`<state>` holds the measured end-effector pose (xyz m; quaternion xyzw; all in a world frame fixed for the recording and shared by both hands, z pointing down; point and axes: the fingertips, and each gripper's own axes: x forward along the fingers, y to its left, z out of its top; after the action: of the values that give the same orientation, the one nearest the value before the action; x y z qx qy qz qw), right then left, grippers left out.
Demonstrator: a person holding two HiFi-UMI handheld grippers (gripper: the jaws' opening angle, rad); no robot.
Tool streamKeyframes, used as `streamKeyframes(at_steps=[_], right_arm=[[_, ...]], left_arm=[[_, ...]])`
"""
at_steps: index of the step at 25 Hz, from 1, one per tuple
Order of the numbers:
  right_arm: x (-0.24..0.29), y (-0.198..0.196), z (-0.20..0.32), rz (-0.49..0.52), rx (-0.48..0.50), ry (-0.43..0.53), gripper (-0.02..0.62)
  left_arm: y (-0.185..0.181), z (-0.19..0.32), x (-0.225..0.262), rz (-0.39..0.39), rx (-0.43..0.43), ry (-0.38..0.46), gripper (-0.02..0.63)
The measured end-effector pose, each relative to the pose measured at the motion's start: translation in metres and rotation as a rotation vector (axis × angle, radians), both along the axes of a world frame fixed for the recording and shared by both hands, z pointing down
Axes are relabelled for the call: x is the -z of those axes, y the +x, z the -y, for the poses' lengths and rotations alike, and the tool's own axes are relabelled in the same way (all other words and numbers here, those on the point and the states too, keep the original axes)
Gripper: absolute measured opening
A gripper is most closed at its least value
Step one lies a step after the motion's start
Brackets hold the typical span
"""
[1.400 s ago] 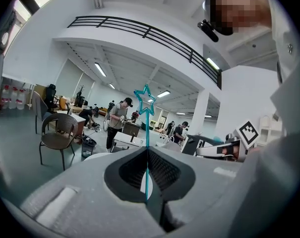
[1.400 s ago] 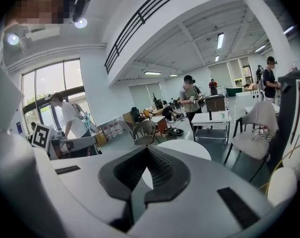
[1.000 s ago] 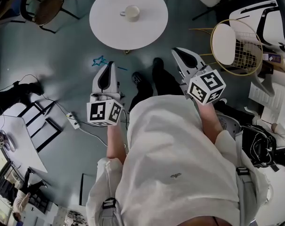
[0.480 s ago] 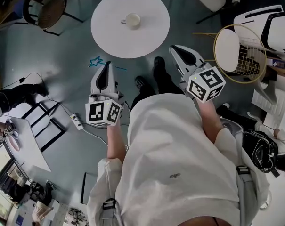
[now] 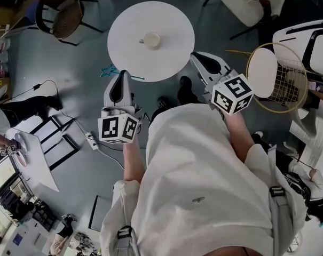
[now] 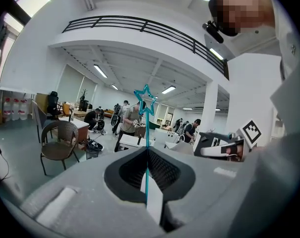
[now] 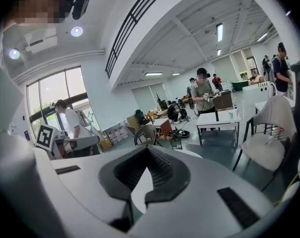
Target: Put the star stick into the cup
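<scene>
Left tool [image 5: 120,73] is clamped on the star stick [image 5: 110,70], star end poking out past the jaws, over the floor just beside the counter [image 5: 174,20]. Right tool [image 5: 202,59] is closed on nothing. Cup [image 5: 151,40] sits mid-counter, well apart. Suggest: reach over, centre the shaft above the rim, lower it in, then release.

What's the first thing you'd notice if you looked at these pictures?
The blue-green star stick jumps out first, pinched in the left tool with its star poking out past the tip. Next comes the round white table just ahead, with a small cup near its middle. The right tool holds nothing and hovers near the table's edge.
</scene>
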<state>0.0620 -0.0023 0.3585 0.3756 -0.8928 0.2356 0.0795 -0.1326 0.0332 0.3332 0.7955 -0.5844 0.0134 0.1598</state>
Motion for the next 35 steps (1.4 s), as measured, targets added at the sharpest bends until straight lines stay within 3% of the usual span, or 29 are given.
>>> streamKeyframes(at_steps=[8,15,22,27,35], right_arm=[[-0.01,0.014,0.033,0.003,0.096,-0.015,0.008],[-0.028,0.006,0.043,0.005,0.175,-0.044,0.008],[-0.037,-0.019,0.032,-0.013,0.23,-0.074,0.008],[-0.034,-0.039,0.045,-0.022,0.183,-0.073,0.008],[-0.022,-0.049,0.07,-0.038,0.04,-0.066,0.008]], left_arm=[[0.037,0.023,-0.008,-0.014,0.05,-0.021,0.012],[0.058,0.024,-0.029,0.029,0.067,-0.069,0.012],[0.047,0.015,-0.039,0.0,0.08,-0.108,0.012],[0.021,0.033,-0.042,-0.027,0.046,-0.113,0.012],[-0.005,0.088,-0.034,-0.042,-0.077,-0.082,0.012]])
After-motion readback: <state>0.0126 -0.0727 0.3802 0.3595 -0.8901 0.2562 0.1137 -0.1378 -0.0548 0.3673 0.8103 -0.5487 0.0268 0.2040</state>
